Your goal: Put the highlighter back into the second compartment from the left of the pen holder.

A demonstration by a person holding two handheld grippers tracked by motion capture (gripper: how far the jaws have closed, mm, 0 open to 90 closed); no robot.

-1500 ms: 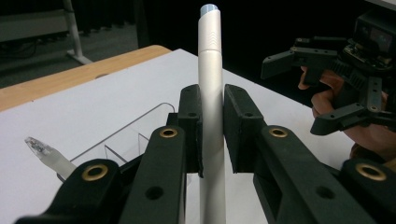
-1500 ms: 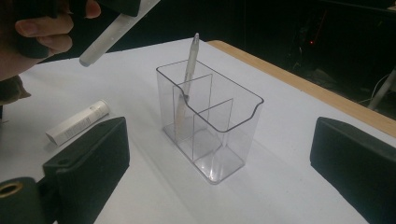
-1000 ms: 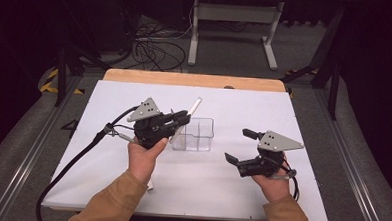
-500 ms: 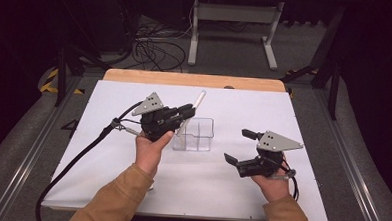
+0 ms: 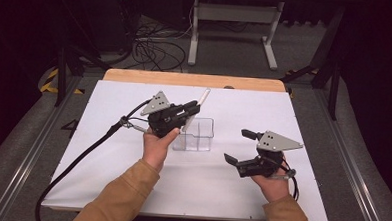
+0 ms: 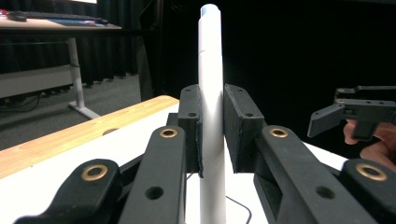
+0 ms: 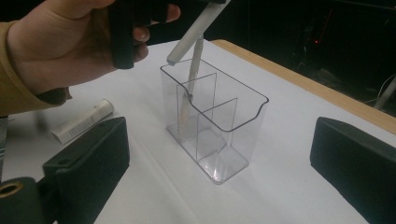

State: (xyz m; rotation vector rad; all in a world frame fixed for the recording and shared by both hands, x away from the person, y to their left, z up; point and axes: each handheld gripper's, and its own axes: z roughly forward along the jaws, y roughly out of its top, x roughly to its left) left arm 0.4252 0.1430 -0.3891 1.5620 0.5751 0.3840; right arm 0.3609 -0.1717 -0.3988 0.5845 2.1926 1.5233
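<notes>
The right gripper (image 5: 246, 150) waits near the person, fingers spread and empty. Farther off, the left gripper (image 5: 188, 111) clamps a white pen (image 6: 211, 116) mid-barrel, tilted over the clear organizer (image 7: 212, 128) on the table (image 5: 305, 195). The pen looks light, stiff, slick (plastic); a mid-shaft grip suits it.

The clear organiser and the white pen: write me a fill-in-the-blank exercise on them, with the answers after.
1. The left gripper is shut on a white ____.
2. The clear organiser stands on the white ____ of the table.
3. The pen is held tilted above the organiser's ____ rim.
4. The right gripper has its jaws ____, with nothing between them.

Missing words: pen; cover; top; open
</notes>
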